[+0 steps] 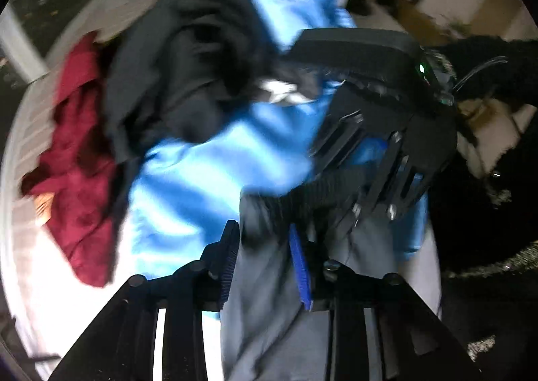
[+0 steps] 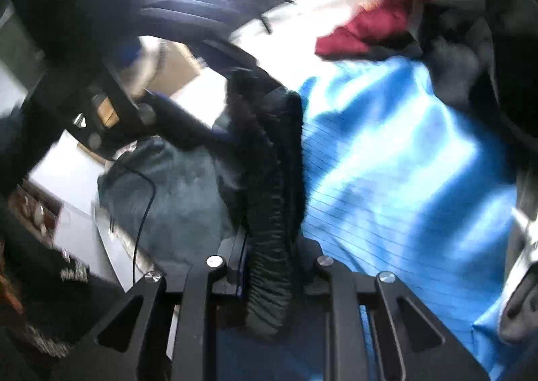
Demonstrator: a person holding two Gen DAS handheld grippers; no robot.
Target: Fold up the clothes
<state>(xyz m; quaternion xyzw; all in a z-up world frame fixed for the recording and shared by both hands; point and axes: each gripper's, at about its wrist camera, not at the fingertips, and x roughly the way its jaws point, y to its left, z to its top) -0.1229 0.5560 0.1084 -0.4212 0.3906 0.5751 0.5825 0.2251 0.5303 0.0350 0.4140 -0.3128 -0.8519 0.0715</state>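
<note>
On the white tabletop (image 1: 20, 280), near edge | grey shorts (image 1: 265, 307) clamped in left tongs (image 1: 265, 266) | waistband (image 2: 272, 213) clamped lengthwise in right tongs (image 2: 269, 266), close alongside

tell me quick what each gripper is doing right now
Left gripper: closed on the dark grey garment.
Right gripper: closed on the same garment's black ribbed elastic band.
</note>
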